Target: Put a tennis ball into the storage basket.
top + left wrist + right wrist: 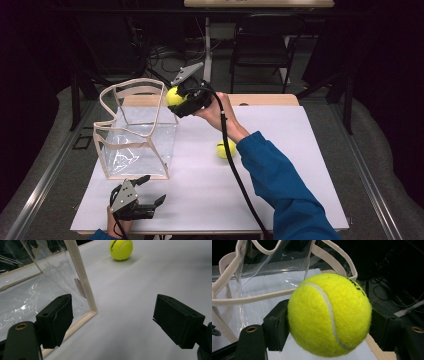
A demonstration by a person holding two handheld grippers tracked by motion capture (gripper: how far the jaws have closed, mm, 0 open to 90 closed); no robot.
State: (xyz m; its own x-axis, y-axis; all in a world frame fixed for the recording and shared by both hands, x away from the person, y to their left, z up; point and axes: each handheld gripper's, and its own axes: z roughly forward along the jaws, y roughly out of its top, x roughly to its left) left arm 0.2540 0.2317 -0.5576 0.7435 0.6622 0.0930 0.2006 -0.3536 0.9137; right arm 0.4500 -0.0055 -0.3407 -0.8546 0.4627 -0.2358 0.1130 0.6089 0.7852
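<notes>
A white table [280,170] with a pale wooden edge at its far side is seen under the high view, set in a dark room with grey flooring. A black chair [262,47] and loose cables are made out behind the table; the rest of the background is lost in shadow.

A tennis ball [174,96] is clenched between the jaws of the right gripper [186,100], which is held up in the air beside the upper rim of a clear bag [135,132] trimmed in beige. In the right gripper view the ball is pressed from both sides by the pads, and part of the bag's rim is covered by it.

A second tennis ball [225,148] is left on the table, partly hidden by the trailing cable and the blue sleeve [280,185].

The left gripper [150,192] is held low at the near corner of the bag, its jaws spread with nothing between them. The bag's interior is hard to read through the glare on the plastic.
</notes>
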